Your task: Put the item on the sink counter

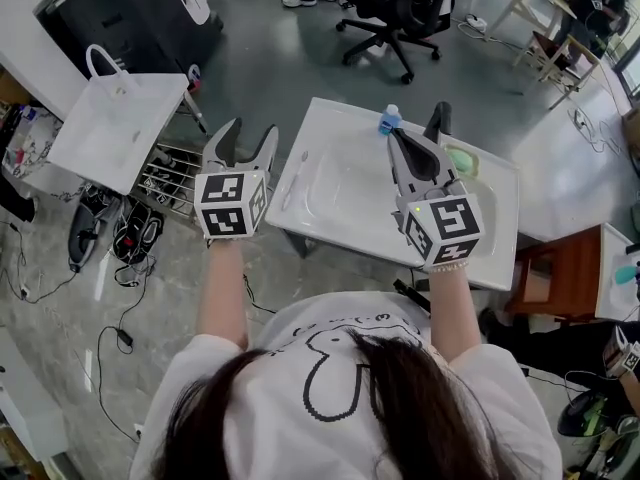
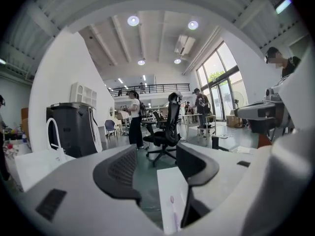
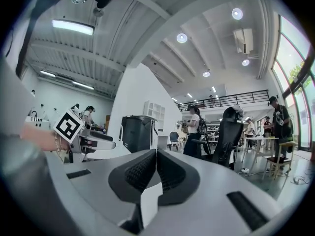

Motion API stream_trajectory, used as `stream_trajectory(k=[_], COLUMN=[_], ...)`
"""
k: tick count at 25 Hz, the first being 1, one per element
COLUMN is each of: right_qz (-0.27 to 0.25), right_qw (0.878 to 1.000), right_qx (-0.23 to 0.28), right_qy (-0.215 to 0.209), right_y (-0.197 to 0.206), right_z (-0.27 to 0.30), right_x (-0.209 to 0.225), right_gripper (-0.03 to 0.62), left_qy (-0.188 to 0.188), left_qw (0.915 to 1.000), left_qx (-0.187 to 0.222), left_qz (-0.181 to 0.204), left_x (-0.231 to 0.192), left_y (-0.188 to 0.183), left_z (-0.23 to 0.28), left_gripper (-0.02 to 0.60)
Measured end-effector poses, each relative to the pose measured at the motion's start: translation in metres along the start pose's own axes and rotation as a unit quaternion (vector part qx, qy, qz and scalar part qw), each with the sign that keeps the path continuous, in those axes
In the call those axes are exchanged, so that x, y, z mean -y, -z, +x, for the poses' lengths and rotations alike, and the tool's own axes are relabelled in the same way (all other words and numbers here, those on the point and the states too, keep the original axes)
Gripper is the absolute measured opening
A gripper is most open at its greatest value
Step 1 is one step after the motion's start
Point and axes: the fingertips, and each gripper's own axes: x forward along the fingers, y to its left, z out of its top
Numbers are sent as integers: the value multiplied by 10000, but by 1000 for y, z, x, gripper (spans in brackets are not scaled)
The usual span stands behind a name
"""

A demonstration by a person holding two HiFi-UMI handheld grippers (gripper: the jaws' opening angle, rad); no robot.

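A white sink counter [image 1: 335,116] with a shallow basin stands in front of me. On its far rim sits a small blue-and-white bottle [image 1: 389,120], beside a black tap [image 1: 437,120]. A toothbrush [image 1: 291,183] lies along the left rim and also shows in the left gripper view as a toothbrush [image 2: 173,214] on the counter's corner [image 2: 170,183]. My left gripper [image 1: 250,136] hangs open and empty just off the counter's left edge. My right gripper [image 1: 393,135] is shut over the basin, its tips just short of the bottle. Nothing shows between its jaws [image 3: 156,154].
A green soap dish [image 1: 462,158] sits on the counter's right rim. A white tote bag [image 1: 115,118] lies to the left, with a wire rack [image 1: 170,180] and shoes [image 1: 135,230] beside it. A black office chair [image 1: 395,8] stands beyond the sink. Wooden furniture [image 1: 560,273] is at the right.
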Motion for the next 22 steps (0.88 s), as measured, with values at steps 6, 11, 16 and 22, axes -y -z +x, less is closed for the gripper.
stream_trajectory(k=[6,11,16,22], right_qz=[-160,-324,-430,-419], right_qw=[9996,9989,9984,9982], right_qx=[223,334,360,412], right_qy=[-14,-28,-70,-83], right_y=[-19,-31,-33,-38], right_z=[-2,-5,-5,-7], right_x=[-3,-7,-13,-16], right_gripper=[30,30,30,29], left_qy=[-82,-325,-262,-270], left_qw=[9980,9929,9874,9863], left_qx=[575,998,1445,1527], left_qz=[238,556,597,563], left_x=[-9,-19,-22,-27], left_y=[-34,-54,-64,-68], left_z=[-25,-48,-67,-75], left_gripper=[204,83,9,9])
